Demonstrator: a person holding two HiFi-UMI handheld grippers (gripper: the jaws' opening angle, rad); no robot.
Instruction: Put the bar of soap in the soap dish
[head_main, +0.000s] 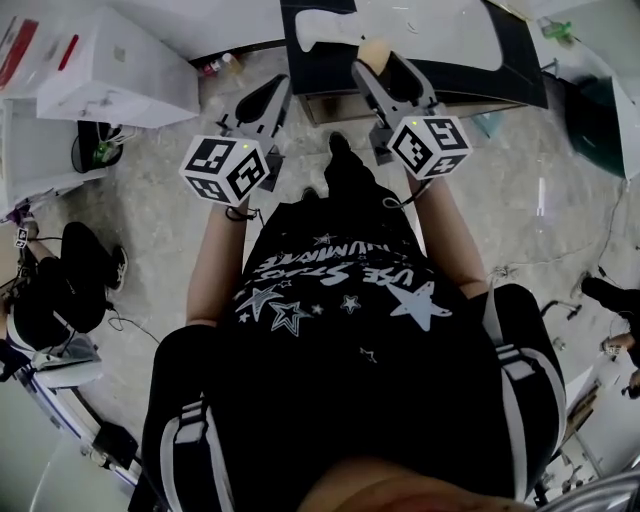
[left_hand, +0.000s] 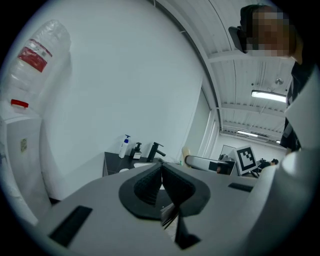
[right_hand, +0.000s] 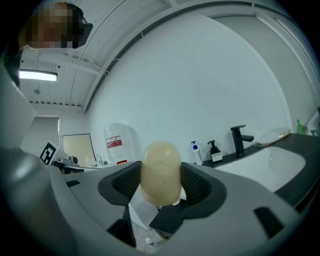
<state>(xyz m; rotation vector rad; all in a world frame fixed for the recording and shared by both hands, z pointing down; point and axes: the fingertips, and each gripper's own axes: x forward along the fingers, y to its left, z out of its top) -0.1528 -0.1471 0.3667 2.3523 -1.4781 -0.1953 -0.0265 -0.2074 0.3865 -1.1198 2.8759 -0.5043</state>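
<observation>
Soap bar (right_hand: 161, 172), pale cream and upright, is clamped between the jaws of the right gripper (head_main: 385, 65), at the front edge of the black countertop (head_main: 520, 75). Just off that countertop's front, the left gripper (left_hand: 161, 175) has its jaws pressed together on nothing.

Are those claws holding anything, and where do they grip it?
The right gripper pinches the bar of soap by its two sides, mid-length, its rounded end poking past the jaws. The left gripper is shut, empty.
</observation>
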